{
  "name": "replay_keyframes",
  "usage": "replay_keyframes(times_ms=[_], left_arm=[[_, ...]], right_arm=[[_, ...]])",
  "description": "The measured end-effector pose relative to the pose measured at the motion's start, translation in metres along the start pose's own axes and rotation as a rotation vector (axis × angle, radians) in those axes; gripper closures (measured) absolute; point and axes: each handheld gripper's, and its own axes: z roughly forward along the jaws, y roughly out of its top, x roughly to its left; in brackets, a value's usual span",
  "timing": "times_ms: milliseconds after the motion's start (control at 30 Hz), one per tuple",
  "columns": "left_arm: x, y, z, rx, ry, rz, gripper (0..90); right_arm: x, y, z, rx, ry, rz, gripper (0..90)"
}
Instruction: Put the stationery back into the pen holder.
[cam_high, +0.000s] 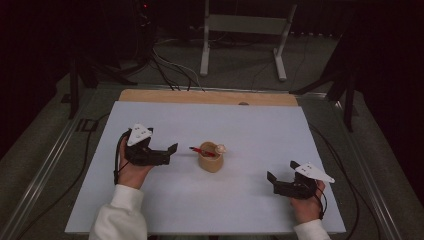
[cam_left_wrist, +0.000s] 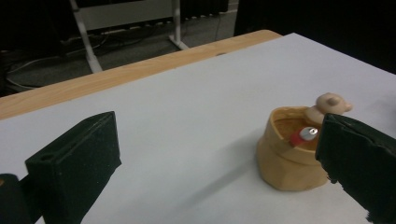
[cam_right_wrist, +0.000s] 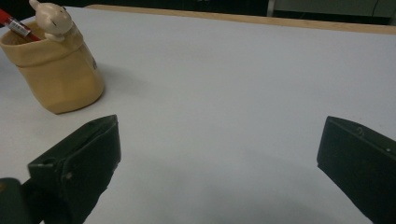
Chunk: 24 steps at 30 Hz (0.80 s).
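One tan ceramic cup (cam_high: 211, 159) holding one red pen (cam_high: 202, 151) stands mid-counter (cam_high: 260, 125), far from edges. Left gripper (cam_high: 170, 152) and right gripper (cam_high: 272, 181) flank it, jaws wide, empty.

**Both tongs flank the cup, jaws apart**

Looking down on the white worktop (cam_high: 250, 125), and there's a tan cup (cam_high: 211, 161) sitting near the middle, a red pen (cam_high: 202, 151) lying across its rim and a small pale figure (cam_high: 220, 148) perched on the right edge. Left tongs (cam_high: 172, 152) lie just left of the cup, jaws parted and aimed at it, close to the pen's tip. Right tongs (cam_high: 272, 181) sit well apart, low on the right, jaws spread. A white sleeve (cam_high: 120, 215) enters bottom left. Wooden edge (cam_high: 207, 96) at the far side, cables on the floor beyond
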Motion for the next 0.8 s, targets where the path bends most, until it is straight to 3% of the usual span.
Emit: replay_keyframes(times_ms=[300,667,800], left_arm=[[0.016,-0.01,-0.017,-0.014,0.036,0.017,0.5],[0.028,-0.042,-0.033,-0.047,0.108,0.01,0.5],[0.03,-0.052,-0.036,-0.037,0.129,0.002,0.5]], right_arm=[[0.0,0.0,0.0,-0.001,0.0,0.001,0.0],[0.004,0.001,-0.003,-0.013,0.012,-0.001,0.1],[0.006,0.001,-0.004,-0.017,0.018,-0.004,0.0]])
